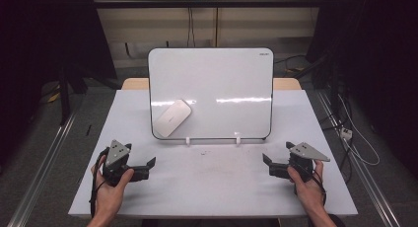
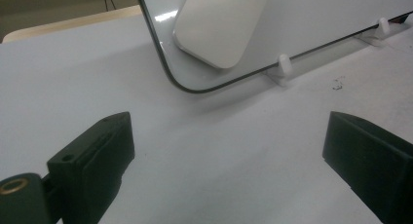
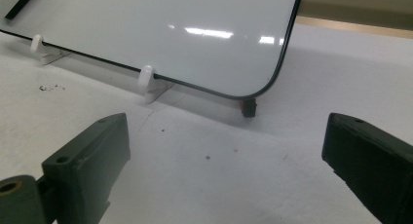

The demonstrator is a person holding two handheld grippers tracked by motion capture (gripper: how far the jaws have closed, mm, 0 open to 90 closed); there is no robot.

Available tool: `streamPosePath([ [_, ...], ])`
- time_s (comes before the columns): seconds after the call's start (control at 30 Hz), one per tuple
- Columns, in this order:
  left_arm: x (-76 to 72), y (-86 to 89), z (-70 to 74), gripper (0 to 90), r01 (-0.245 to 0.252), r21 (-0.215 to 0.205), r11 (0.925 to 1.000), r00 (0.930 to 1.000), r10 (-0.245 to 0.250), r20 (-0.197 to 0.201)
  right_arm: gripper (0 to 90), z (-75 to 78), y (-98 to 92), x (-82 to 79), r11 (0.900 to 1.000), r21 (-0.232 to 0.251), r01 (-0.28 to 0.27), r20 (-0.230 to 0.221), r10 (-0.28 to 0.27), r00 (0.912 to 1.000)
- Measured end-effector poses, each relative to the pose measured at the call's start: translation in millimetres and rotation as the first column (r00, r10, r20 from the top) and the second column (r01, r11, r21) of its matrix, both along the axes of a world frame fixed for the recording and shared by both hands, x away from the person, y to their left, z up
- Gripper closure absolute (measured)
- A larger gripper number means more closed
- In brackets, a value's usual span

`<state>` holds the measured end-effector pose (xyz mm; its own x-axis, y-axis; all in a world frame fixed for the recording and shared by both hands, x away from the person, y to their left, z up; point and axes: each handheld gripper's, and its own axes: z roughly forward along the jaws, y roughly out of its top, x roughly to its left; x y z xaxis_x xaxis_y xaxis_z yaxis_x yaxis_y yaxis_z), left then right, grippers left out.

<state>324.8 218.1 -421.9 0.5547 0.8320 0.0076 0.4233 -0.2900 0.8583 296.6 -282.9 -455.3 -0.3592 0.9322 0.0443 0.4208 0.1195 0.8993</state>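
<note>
1. Left gripper (image 1: 149,164): jaws spread wide, nothing between them. Held in the left hand (image 1: 111,185) at the near-left part of the table (image 1: 207,187), jaws facing inward toward the table's middle.
2. Left gripper (image 2: 229,136) in its own view: both black jaws far apart, bare tabletop between them, the board's lower-left corner ahead.
3. Right gripper (image 1: 267,162): jaws also wide apart and holding nothing. Held in the right hand (image 1: 308,182) at the near-right, jaws facing inward, mirroring the left one.
4. Right gripper (image 3: 226,141) in its own view: wide gap, tabletop with small dark specks between the jaws, the board's lower-right corner ahead.
5. Eraser (image 1: 171,118): pale, flat, rounded oblong stuck on the face of the whiteboard (image 1: 222,79), in its lower-left area. Well apart from both grippers, nearer the left one.
6. Eraser long axis: diagonal in the high view, lower end down-left near the board's bottom edge, upper end up-right. In the left gripper view the eraser (image 2: 219,29) sits just above the board's rounded corner, top cut off by the frame.
7. Whiteboard: upright, leaning back, at the table's middle-rear, bottom edge seated in two small white clips (image 2: 282,68). A small dark foot (image 3: 249,107) shows under its right corner.
</note>
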Motion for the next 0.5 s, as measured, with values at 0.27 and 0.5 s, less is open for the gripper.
streamPosePath([
  [0.27,-6.4,3.4,-8.1,4.6,-0.042,0.006,0.9991,0.9986,0.042,0.033,3.7,0.5,-0.2,-1.1,1.0,0.006,-0.005,-0.003,0.005,1.0],
  [0.5,-9.0,9.7,-11.3,4.3,-0.062,-0.005,0.998,0.9977,0.063,0.027,3.6,1.2,0.3,-2.7,1.0,0.014,-0.013,-0.001,0.013,0.9999],
])
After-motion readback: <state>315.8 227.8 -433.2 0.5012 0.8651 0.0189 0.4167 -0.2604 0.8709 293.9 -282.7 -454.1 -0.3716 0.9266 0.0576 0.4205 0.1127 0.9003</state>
